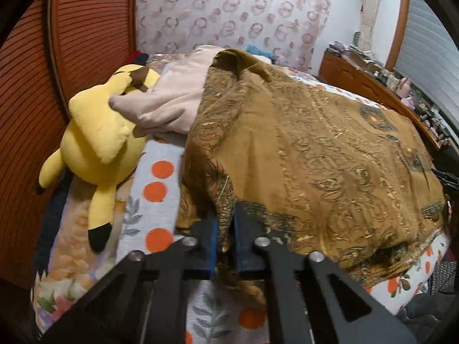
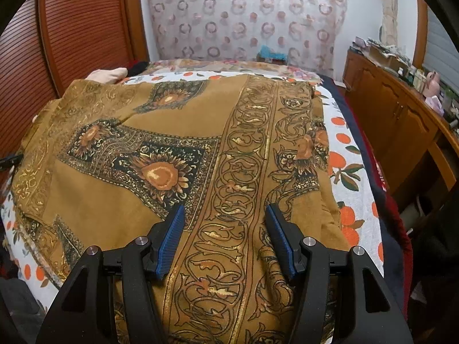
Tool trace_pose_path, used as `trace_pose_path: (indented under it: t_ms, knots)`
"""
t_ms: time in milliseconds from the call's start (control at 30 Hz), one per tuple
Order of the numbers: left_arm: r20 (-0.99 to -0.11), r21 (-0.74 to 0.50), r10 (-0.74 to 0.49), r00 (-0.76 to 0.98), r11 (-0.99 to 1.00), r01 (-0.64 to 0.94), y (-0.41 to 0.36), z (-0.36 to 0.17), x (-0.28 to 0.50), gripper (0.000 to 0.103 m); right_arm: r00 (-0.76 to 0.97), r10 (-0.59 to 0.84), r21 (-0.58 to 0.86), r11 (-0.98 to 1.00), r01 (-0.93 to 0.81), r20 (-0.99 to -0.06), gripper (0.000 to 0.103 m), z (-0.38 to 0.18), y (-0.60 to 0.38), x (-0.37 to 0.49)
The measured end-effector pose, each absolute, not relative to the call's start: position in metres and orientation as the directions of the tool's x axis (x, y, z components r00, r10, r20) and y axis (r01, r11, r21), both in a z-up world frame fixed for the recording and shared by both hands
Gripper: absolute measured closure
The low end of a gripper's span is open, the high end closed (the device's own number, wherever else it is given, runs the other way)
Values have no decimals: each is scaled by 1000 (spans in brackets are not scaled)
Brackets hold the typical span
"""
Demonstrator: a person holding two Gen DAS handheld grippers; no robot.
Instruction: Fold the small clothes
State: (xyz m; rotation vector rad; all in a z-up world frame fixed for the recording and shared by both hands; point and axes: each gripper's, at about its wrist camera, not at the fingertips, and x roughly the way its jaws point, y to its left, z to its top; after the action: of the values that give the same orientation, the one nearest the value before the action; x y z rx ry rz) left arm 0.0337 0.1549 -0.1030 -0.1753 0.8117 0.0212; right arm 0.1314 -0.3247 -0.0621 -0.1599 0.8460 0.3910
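A brown garment with gold scrollwork and sunflower prints (image 1: pixel 315 143) lies spread over the bed. My left gripper (image 1: pixel 226 226) is shut on its near left edge, and a fold of the cloth is pinched between the blue pads (image 1: pixel 213 240). In the right wrist view the same garment (image 2: pixel 160 172) fills the middle. My right gripper (image 2: pixel 225 209) stands open low over its near right part. Its blue pads (image 2: pixel 172 229) sit either side of the scrollwork band without pressing on it.
A yellow plush toy (image 1: pixel 97 137) and a beige cloth (image 1: pixel 172 103) lie left of the garment on the orange-dotted bedsheet (image 1: pixel 160 195). A slatted wooden panel (image 1: pixel 28 114) bounds the left. A cluttered wooden cabinet (image 2: pixel 401 109) runs along the right.
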Motion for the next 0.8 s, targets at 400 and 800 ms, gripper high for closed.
trace_pose_path:
  t_ms: [400, 800]
  knots:
    - [-548, -233, -212, 809, 968, 96, 107, -19, 39, 101, 610, 294, 47, 920, -388, -736, 44, -60, -331, 130]
    - [-460, -217, -493, 738, 869, 445, -46, 47, 112, 101, 689, 287, 80, 945, -316, -665, 44, -27, -375, 116]
